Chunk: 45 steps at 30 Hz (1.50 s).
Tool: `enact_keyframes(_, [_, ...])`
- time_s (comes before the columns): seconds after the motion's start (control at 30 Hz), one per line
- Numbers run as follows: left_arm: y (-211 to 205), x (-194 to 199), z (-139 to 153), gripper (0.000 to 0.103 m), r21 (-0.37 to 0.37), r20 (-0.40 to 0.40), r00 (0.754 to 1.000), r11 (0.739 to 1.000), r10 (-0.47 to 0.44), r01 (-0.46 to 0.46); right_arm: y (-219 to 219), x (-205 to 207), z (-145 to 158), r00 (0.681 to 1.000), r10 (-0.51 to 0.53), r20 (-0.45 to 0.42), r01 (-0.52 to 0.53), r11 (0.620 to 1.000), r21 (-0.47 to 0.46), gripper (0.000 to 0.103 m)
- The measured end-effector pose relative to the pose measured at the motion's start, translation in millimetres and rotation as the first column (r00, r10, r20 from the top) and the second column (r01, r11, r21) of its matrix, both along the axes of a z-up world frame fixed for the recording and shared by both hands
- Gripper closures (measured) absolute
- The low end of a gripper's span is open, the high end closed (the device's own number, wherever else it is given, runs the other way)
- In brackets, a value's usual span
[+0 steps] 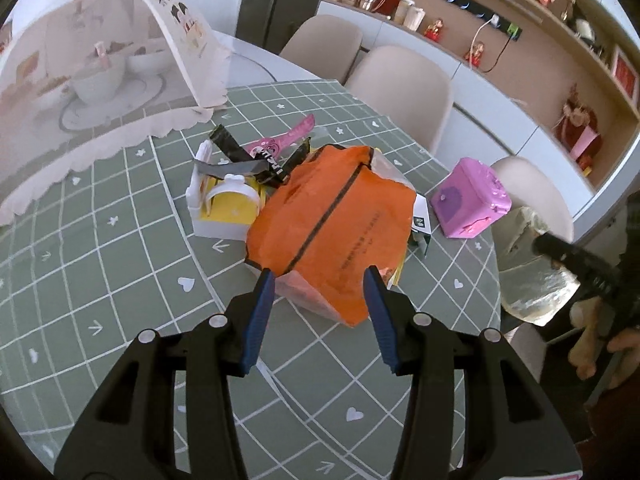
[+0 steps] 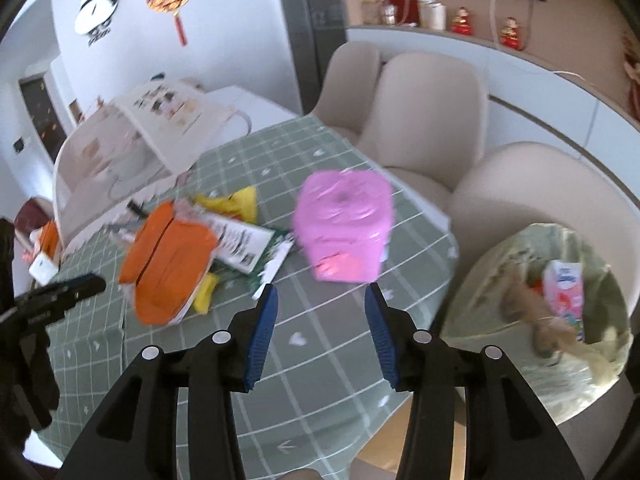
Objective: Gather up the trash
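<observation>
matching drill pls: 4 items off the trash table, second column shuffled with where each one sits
Items:
1 orange bag
2 pink box
3 mesh food cover
4 pink carton

Places:
A inside the trash bag beside the table
B between the open left gripper fingers
C over bowls at the far side
D ahead of the open right gripper, near the table edge

Pairs: 1-B, 2-D, 3-C, 4-A

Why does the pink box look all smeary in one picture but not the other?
In the right wrist view the pink box and orange bag are smeared by motion blur; in the left wrist view the pink box is sharp, though the fisheye bends the tablecloth lines.
</observation>
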<state>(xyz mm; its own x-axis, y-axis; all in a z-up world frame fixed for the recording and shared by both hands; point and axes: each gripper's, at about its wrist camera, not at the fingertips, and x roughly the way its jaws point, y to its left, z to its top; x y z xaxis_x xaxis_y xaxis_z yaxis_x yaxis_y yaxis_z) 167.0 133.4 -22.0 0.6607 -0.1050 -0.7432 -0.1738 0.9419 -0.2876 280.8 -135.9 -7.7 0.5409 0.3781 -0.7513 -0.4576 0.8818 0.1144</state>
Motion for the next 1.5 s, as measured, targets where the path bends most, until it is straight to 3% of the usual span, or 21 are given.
enact_keyframes(0.17, [12,18,-17,0.053,-0.005,0.005,0.999,0.999,-0.037,0.037,11,-8,-19,0.999,0.01,-0.037,-0.012,0.998,-0.063,0.06])
enact_keyframes(0.3, [14,49,-38,0.053,0.037,-0.08,0.997,0.999,-0.004,0.007,16,-6,-26,0.999,-0.015,-0.049,0.01,0.996,-0.087,0.06])
enact_keyframes(0.4, [16,62,-50,0.054,-0.002,-0.131,0.991,0.999,0.032,-0.033,19,-3,-24,0.999,-0.045,-0.03,0.041,0.993,-0.11,0.06])
enact_keyframes(0.43, [15,64,-52,0.059,-0.007,-0.137,0.99,0.999,0.036,-0.037,22,-3,-22,0.999,-0.043,-0.018,0.04,0.993,-0.115,0.06])
enact_keyframes(0.47, [12,65,-50,0.076,0.007,-0.136,0.99,0.999,0.035,-0.034,25,-4,-20,0.999,-0.039,-0.008,0.037,0.992,-0.119,0.06])
enact_keyframes(0.5, [9,64,-48,0.084,0.03,-0.135,0.991,0.999,0.026,-0.022,29,-5,-19,0.999,-0.033,0.007,0.034,0.991,-0.127,0.06])
enact_keyframes(0.57, [6,58,-41,0.092,0.043,-0.121,0.993,0.999,0.009,-0.003,36,-4,-17,1.0,-0.018,0.018,0.021,0.99,-0.14,0.06])
enact_keyframes(0.67, [15,39,-26,0.095,0.012,-0.102,0.994,0.999,0.03,-0.029,54,-3,-18,0.999,0.021,0.029,-0.016,0.983,-0.184,0.06])
enact_keyframes(0.8, [36,5,-9,0.096,-0.023,-0.076,0.988,0.99,0.135,-0.138,83,0,-25,0.992,0.122,-0.019,-0.124,0.973,-0.196,0.06])
enact_keyframes(0.97, [61,-37,-1,0.096,-0.041,-0.079,0.958,0.959,0.276,-0.28,118,-5,-32,0.959,0.277,-0.052,-0.282,0.942,-0.183,0.06])
enact_keyframes(1.17, [79,-84,-3,0.096,-0.052,-0.095,0.909,0.91,0.405,-0.411,162,-18,-44,0.901,0.429,-0.063,-0.432,0.875,-0.218,0.06])
enact_keyframes(1.33, [88,-116,-15,0.096,-0.055,-0.13,0.861,0.864,0.491,-0.501,190,-21,-54,0.855,0.515,-0.07,-0.515,0.821,-0.247,0.06])
enact_keyframes(1.5, [93,-140,-28,0.096,-0.055,-0.166,0.812,0.817,0.559,-0.574,205,-16,-62,0.831,0.551,-0.084,-0.553,0.796,-0.246,0.06])
